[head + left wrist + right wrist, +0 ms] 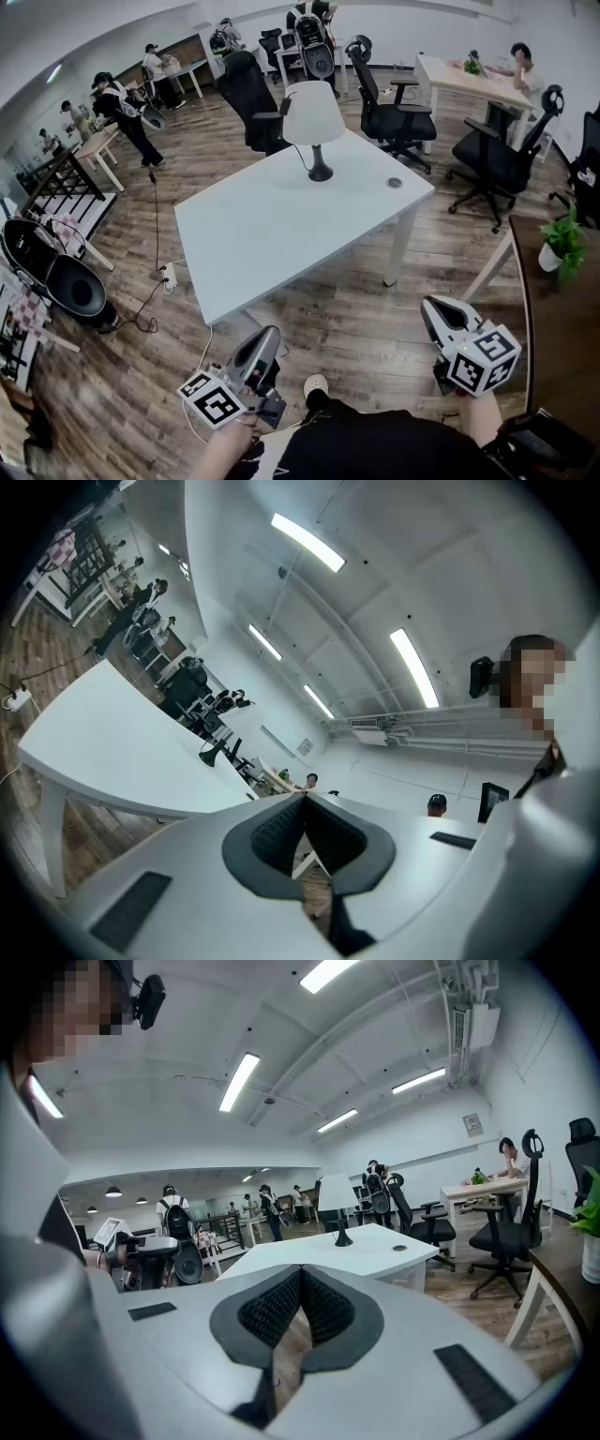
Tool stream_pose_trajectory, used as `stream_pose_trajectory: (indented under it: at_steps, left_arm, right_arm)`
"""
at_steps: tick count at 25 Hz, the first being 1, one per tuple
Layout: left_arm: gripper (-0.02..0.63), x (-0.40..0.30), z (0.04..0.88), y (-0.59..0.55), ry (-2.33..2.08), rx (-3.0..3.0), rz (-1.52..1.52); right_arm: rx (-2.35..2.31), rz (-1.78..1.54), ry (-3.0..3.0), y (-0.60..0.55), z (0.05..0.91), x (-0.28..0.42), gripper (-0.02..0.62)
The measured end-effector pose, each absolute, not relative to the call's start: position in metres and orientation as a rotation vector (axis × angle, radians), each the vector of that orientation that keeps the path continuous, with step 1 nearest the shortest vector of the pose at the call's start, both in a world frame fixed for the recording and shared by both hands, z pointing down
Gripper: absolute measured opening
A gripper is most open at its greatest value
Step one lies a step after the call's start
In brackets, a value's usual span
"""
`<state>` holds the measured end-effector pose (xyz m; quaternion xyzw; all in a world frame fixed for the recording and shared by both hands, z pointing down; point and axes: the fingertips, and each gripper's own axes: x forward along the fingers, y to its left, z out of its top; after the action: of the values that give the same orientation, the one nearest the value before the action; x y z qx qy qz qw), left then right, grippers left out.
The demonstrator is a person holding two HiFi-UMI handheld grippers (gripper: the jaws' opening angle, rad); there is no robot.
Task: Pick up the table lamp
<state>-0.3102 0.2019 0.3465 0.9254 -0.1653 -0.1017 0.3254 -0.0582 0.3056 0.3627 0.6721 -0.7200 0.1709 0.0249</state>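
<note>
The table lamp point(313, 117), with a white shade and a black stem and foot, stands at the far side of the white table point(272, 234). In the right gripper view the lamp point(337, 1206) shows straight ahead on the table point(375, 1251). The left gripper view catches only its dark foot point(214, 753), far off. My left gripper point(271, 332) is shut and empty, low over the floor short of the table's near edge. My right gripper point(432, 306) is shut too, with nothing in it, off the table's near right corner. In their own views, both pairs of jaws meet: left gripper point(302, 799), right gripper point(301, 1272).
Black office chairs point(398, 112) ring the table's far side. A dark table point(562, 337) with a potted plant point(562, 246) stands at the right. A power strip point(169, 276) and cable lie on the floor at the left, by round black gear point(73, 286). People stand at the back.
</note>
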Motion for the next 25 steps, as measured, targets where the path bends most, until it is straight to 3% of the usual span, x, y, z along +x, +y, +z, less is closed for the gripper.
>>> stream_pose_trajectory:
  at_steps: [25]
  left_arm:
    - [0.015,-0.296,0.367,0.179,-0.465,2.402,-0.222]
  right_arm:
    - [2.047,0.610,-2.240,0.290,0.384,-0.045,0.015]
